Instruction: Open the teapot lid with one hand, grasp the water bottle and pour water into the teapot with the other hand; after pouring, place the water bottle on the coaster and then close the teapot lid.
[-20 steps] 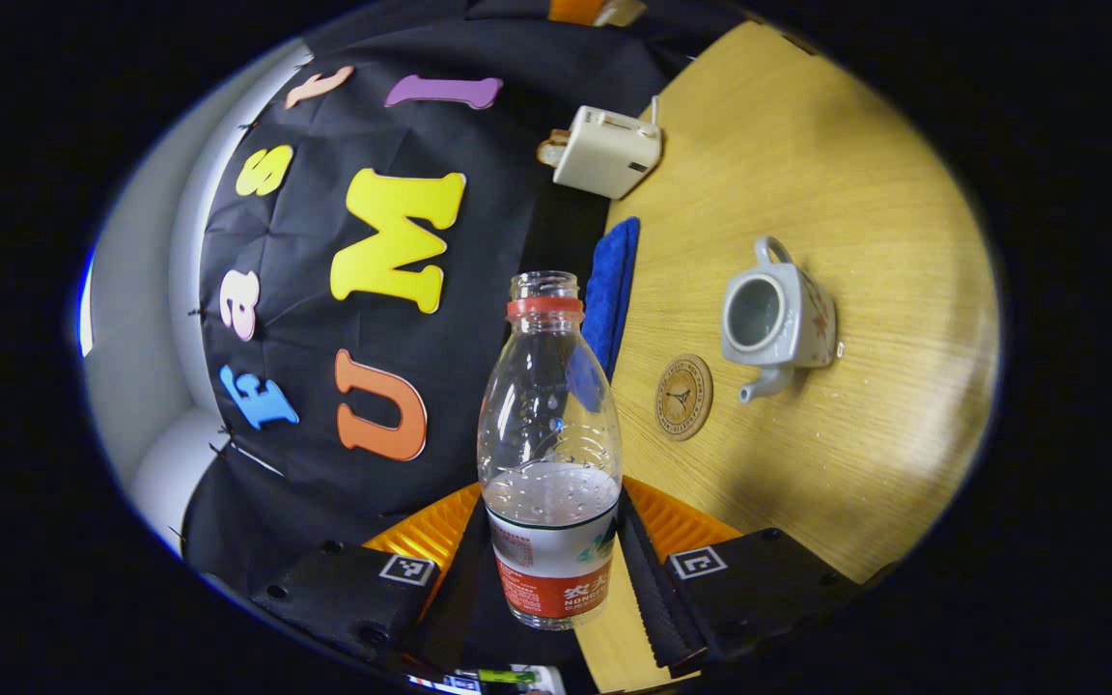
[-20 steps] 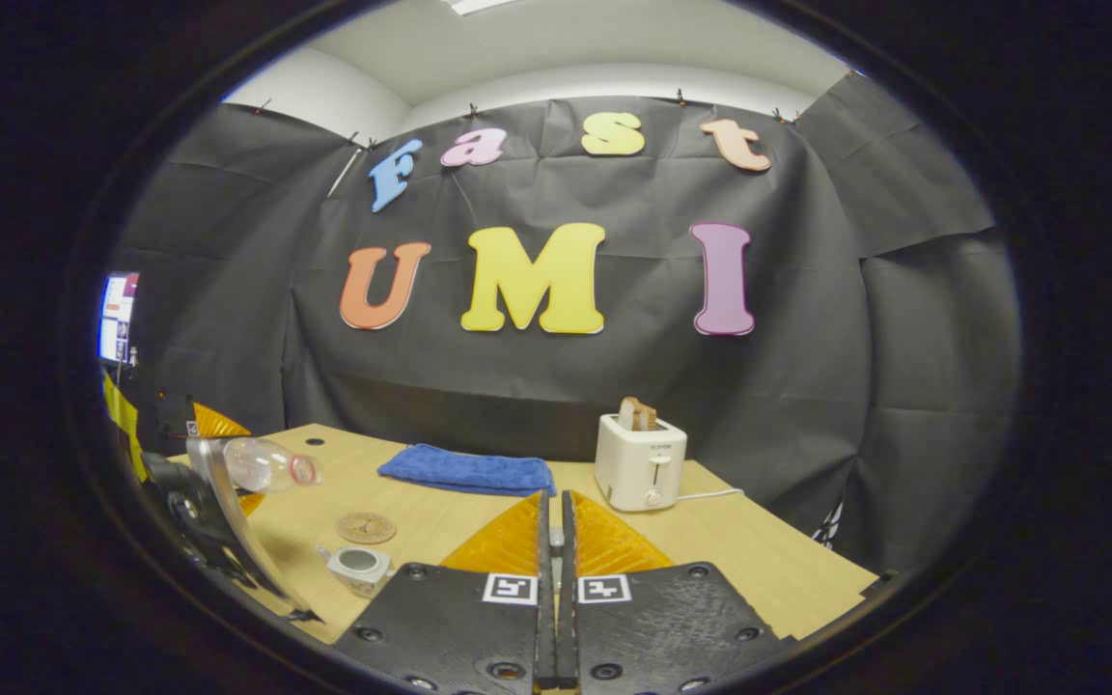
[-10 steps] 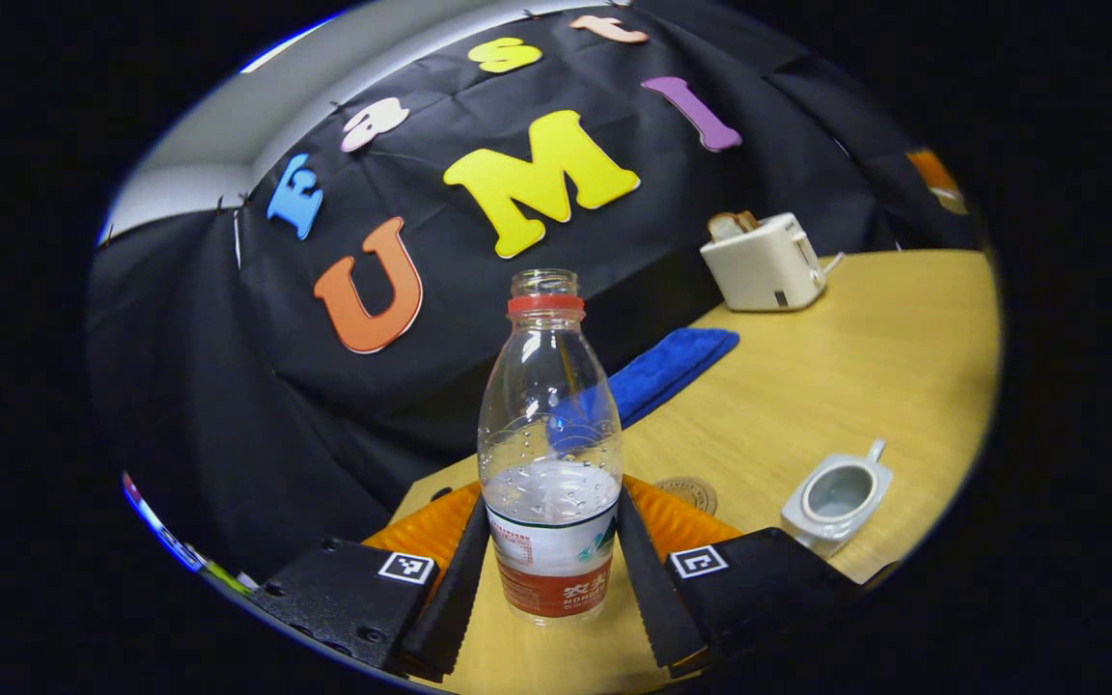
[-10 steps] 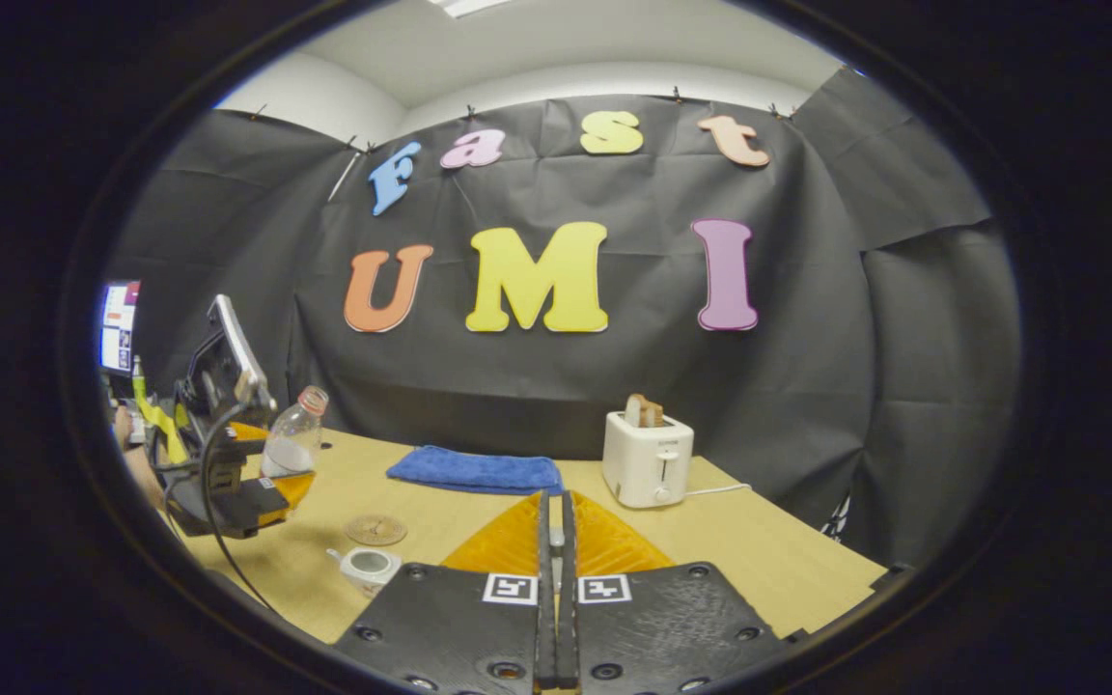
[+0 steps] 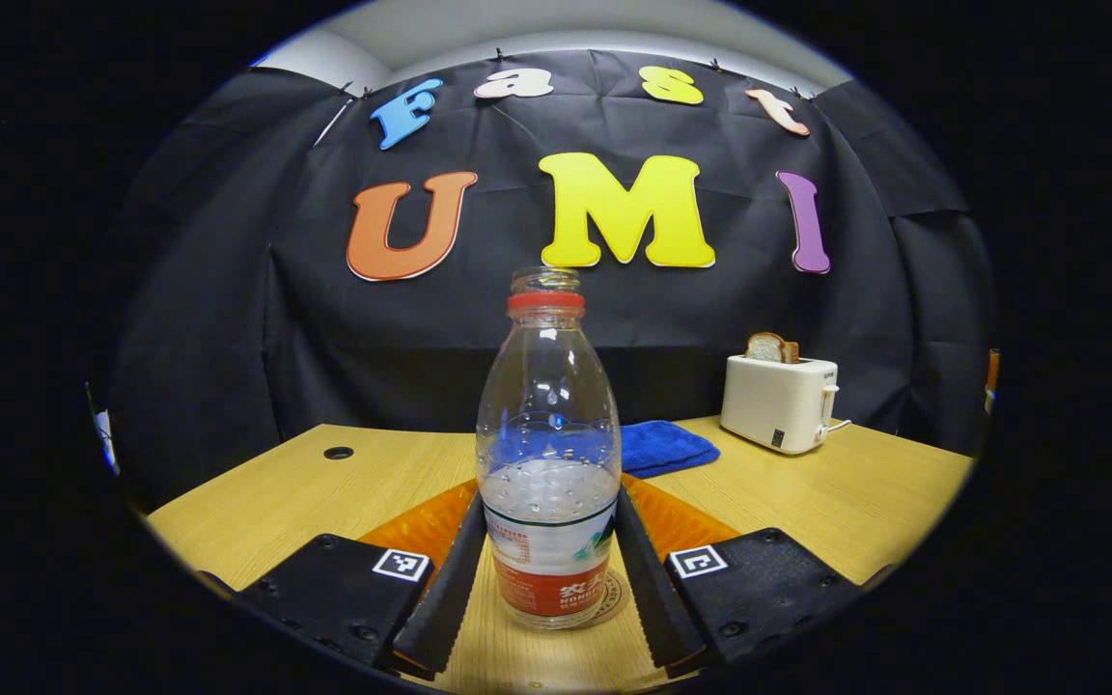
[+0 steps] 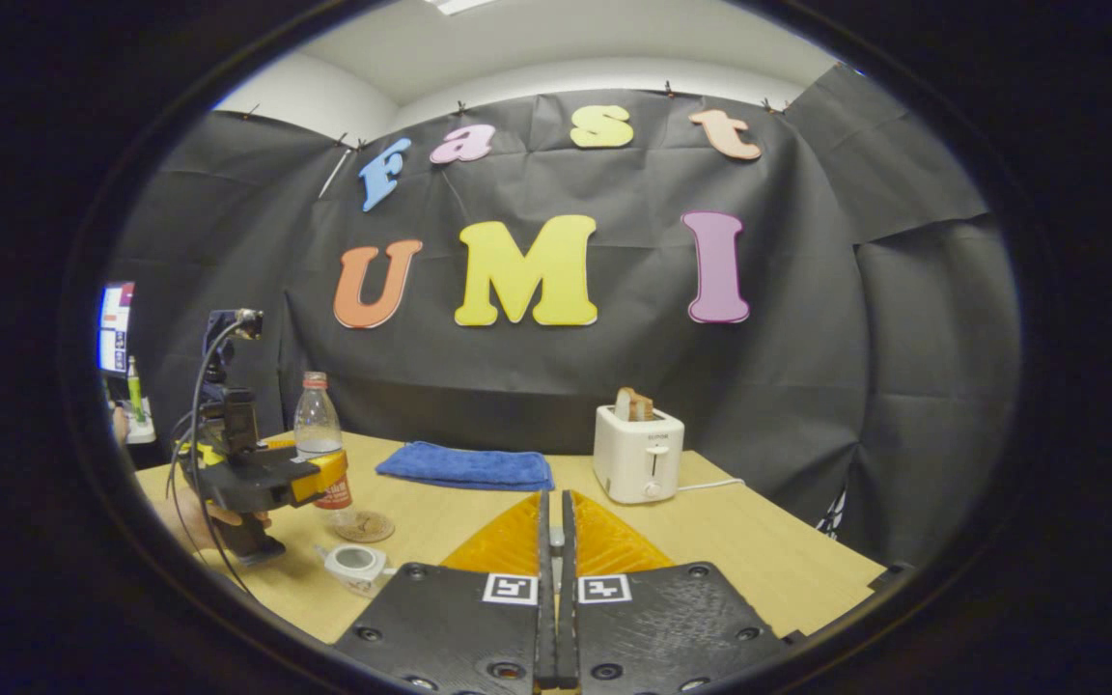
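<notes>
A clear water bottle (image 5: 548, 463) with a red label, uncapped and about a third full, stands upright between my left gripper's fingers (image 5: 445, 579). My left gripper (image 5: 546, 579) is shut on it. The round coaster (image 5: 611, 597) peeks out under the bottle's base; I cannot tell whether they touch. In the right gripper view the bottle (image 6: 318, 425) is over the coaster (image 6: 363, 526), beside the white teapot (image 6: 355, 560), whose top is open. My right gripper (image 6: 556, 526) is high above the table, shut with a thin slit holding a pale sliver, seemingly the lid's knob; the lid itself is hidden.
A white toaster (image 5: 776, 401) with bread in it stands at the back right, with a folded blue cloth (image 5: 662, 446) to its left. A hand (image 6: 199, 512) holds the left gripper at the table's left edge. A monitor (image 6: 115, 328) is at the far left.
The left gripper has swung from a tilt to upright and brought the bottle down over the coaster, away from the teapot. The right gripper has barely moved.
</notes>
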